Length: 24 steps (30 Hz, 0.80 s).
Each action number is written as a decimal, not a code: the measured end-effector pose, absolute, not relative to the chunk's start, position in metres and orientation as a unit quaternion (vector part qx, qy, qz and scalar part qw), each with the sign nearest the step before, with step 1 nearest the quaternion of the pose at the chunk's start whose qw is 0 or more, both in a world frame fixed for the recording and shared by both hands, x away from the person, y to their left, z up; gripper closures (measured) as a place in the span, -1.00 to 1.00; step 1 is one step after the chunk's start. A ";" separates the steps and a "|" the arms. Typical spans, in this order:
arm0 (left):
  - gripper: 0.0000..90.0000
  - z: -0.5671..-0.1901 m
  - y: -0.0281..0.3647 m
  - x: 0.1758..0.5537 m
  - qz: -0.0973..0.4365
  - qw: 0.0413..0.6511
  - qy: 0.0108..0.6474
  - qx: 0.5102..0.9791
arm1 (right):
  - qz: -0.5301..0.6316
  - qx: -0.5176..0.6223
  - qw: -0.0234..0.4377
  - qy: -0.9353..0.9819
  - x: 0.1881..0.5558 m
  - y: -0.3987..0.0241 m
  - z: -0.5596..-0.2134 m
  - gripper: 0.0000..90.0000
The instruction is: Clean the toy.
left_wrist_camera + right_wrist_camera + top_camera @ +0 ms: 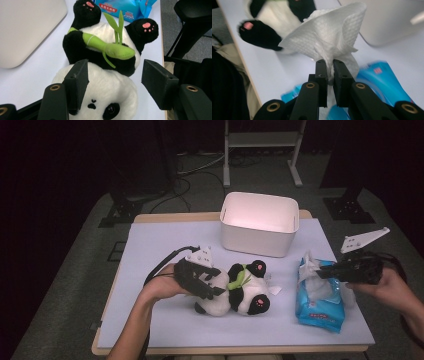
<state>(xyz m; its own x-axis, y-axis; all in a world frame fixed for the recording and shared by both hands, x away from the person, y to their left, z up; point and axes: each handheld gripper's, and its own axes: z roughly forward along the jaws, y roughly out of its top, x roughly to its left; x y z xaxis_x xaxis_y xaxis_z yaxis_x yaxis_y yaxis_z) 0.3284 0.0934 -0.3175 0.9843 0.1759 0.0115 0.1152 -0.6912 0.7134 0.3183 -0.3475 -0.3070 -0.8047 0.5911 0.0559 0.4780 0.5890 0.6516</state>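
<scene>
Pulling tissue (329,35) from pack (319,306) | right gripper (330,65) pinches tissue | left gripper (115,77) parted around panda (100,75) | next: lift free.

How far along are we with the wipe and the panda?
Done: the right gripper is shut on a white wipe, which stands up out of the blue wipe pack. In hand: the left gripper is open, its fingers on either side of the plush panda lying on the table. Left: the wipe hasn't reached the panda, and the white bin looks empty.
</scene>
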 end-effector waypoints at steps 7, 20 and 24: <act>-0.19 -0.320 0.096 0.329 0.037 0.384 0.086 0.919 | 0.295 0.348 0.063 0.887 0.328 -0.364 -0.347 0.82; -0.24 -0.327 0.101 0.328 0.034 0.377 0.090 0.921 | 0.309 0.356 0.060 0.880 0.327 -0.370 -0.351 0.61; -0.25 -0.328 0.103 0.328 0.035 0.377 0.094 0.921 | 0.315 0.353 0.064 0.879 0.325 -0.369 -0.345 0.56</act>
<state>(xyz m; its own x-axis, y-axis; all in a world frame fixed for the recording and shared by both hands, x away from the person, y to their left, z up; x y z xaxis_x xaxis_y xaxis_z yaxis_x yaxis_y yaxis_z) 0.3283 0.1035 -0.3275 0.9797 0.2003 -0.0065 0.1475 -0.6985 0.7002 0.3248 -0.3692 -0.3455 -0.7425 0.6607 0.1104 0.5804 0.5521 0.5986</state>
